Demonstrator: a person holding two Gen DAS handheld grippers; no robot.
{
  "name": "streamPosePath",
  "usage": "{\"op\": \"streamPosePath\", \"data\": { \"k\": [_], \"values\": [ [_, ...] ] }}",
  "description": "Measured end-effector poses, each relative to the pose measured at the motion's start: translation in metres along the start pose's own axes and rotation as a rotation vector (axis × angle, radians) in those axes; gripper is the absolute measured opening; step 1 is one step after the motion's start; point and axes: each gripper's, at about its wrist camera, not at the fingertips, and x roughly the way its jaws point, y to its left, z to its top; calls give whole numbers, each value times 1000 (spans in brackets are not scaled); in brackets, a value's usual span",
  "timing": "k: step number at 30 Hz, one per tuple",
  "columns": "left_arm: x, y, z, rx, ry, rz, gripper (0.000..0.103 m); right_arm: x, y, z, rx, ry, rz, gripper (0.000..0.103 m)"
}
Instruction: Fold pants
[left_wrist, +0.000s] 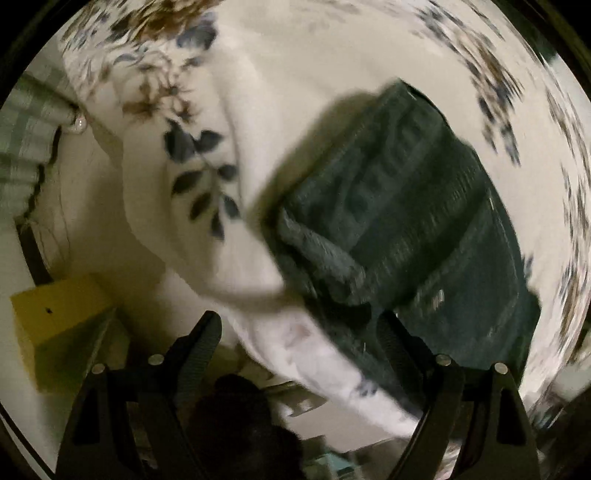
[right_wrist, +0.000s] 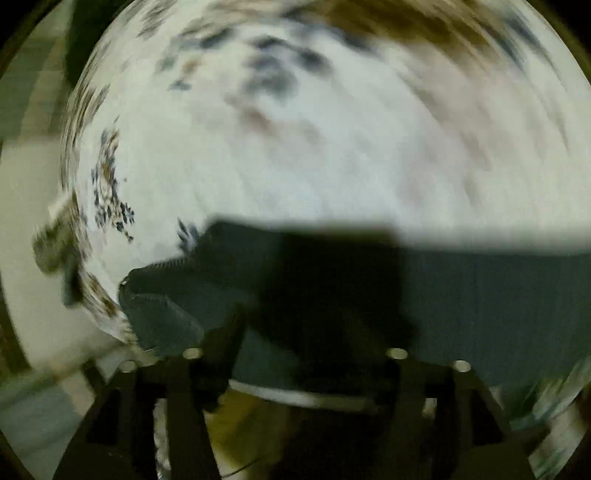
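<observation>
Dark green pants (left_wrist: 406, 206) lie folded into a thick rectangle on a white bed sheet with blue and brown flowers (left_wrist: 295, 74), close to the sheet's edge. My left gripper (left_wrist: 299, 332) points straight down over that edge. It is open, with only white sheet in the gap, and its right finger (left_wrist: 391, 339) hangs over a corner of the pants. In the blurred right wrist view the pants (right_wrist: 480, 302) fill the lower half. My right gripper (right_wrist: 310, 332) hovers at their near edge with its jaws apart, and I see no cloth pinched between them.
The bed's side drops to a pale floor (left_wrist: 92, 221) at the left. A yellow box (left_wrist: 62, 314) stands on that floor. Green checked fabric (left_wrist: 26, 122) hangs at the far left. A dark rounded shape (left_wrist: 240, 417) sits below the left gripper.
</observation>
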Motion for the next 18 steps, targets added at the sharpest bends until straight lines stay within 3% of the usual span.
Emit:
{"op": "streamPosePath", "data": {
  "k": [5,7,9,12,14,16,18],
  "values": [
    [10,-10,21,-38,-8,-61,84,43,-62,-80,318,63,95,59],
    [22,-13,26,-24,-23,-64,69,56,-81,-94,414,54,137,59],
    [25,-19,33,-2,-42,-55,57,67,-91,-101,463,10,118,57],
    [16,-32,32,35,-88,-52,38,83,-97,-105,513,-14,70,34],
    [4,-28,36,53,-102,-60,33,85,-100,-109,542,-46,58,12],
    [-2,-28,36,58,-108,-73,30,79,-98,-115,520,-76,31,5],
    [-10,-24,35,63,-105,-88,28,71,-93,-124,495,-99,12,4]
  ]
}}
